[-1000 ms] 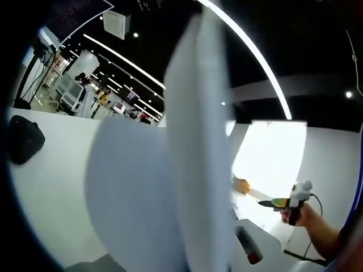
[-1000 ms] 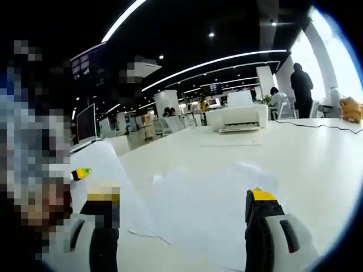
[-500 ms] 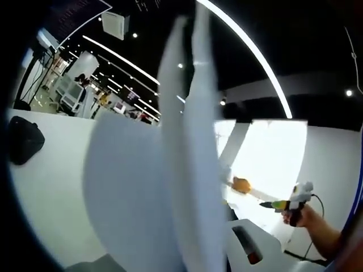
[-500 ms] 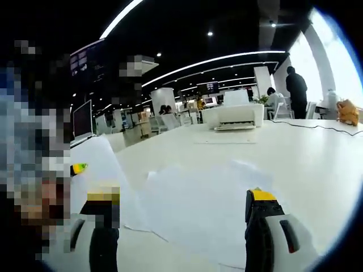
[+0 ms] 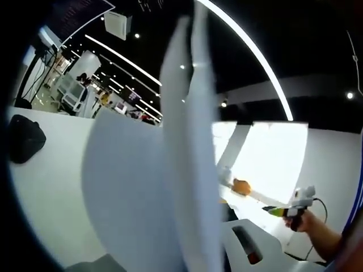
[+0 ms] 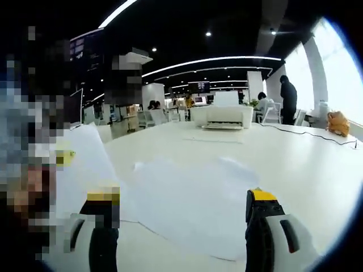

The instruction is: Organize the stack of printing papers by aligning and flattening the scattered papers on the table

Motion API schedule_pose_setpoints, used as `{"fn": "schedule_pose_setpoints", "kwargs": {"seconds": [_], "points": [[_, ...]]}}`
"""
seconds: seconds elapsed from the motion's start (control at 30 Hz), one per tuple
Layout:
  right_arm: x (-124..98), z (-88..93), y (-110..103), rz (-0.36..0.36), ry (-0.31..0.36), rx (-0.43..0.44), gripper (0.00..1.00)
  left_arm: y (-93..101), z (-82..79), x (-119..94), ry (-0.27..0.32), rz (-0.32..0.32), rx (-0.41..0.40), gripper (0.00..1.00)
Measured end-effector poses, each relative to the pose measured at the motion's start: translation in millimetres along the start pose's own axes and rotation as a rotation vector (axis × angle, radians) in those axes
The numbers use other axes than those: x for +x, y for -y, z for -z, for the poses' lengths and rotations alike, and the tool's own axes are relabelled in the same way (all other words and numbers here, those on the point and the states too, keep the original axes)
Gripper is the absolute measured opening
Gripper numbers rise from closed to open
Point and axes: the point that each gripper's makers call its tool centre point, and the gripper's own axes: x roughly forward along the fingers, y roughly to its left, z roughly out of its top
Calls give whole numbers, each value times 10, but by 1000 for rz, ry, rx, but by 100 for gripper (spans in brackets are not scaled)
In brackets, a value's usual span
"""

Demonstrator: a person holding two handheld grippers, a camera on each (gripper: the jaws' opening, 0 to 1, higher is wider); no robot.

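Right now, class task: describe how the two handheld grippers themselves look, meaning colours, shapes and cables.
The right gripper has two dark, blocky jaws capped with yellow pads, on white bodies with dark slots. Seen from the left gripper view, it is white with a yellow-green tip and a dark cable. The left gripper shows a white jaw with a dark slot.

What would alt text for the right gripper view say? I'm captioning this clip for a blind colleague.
Scattered white printing papers lie loosely overlapped on a white table, just beyond the right gripper, whose two yellow-tipped jaws stand wide apart with nothing between them. A white printer sits at the table's far end, and a person stands beyond it.
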Motion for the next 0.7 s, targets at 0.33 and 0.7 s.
{"fn": "schedule_pose_setpoints", "kwargs": {"seconds": [0.33, 0.7], "points": [[-11, 182, 87, 96, -5, 12, 84, 8, 35, 23, -4, -2, 16, 6], [3, 461, 333, 279, -63, -46, 84, -19, 25, 16, -1, 0, 17, 6]]}}
